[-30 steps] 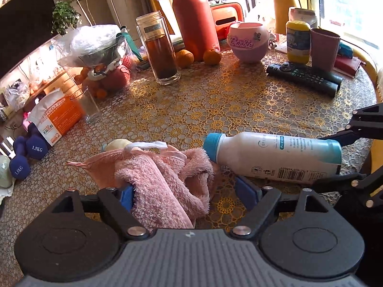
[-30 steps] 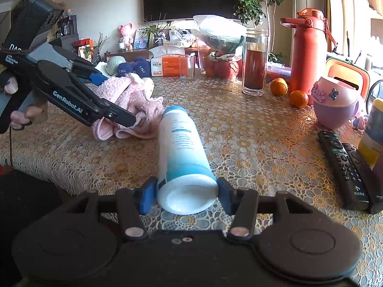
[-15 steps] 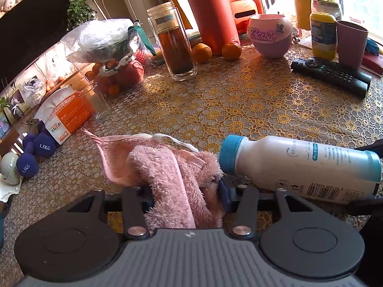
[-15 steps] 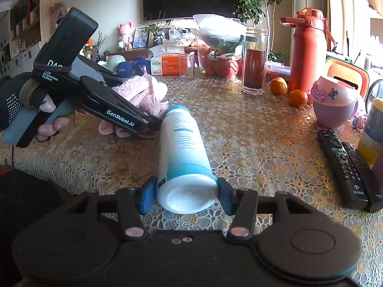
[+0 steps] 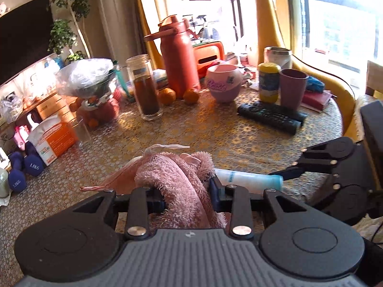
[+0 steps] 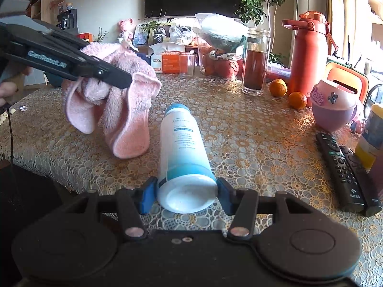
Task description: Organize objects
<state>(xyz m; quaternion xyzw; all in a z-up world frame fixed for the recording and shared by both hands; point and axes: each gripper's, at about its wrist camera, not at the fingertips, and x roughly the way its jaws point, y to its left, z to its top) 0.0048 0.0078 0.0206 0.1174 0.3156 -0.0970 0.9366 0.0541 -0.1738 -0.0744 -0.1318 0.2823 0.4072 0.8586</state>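
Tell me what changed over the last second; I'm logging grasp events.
The left claw shut on the pink towel and lifted it off the table; it now hangs beside the bottle. The right claw stayed around the bottle's base, the bottle still lying on the table. The remotes, jar and oranges did not move.

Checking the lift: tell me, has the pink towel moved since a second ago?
Yes. The towel, clamped in the left gripper, rose off the table beside the unmoved bottle.
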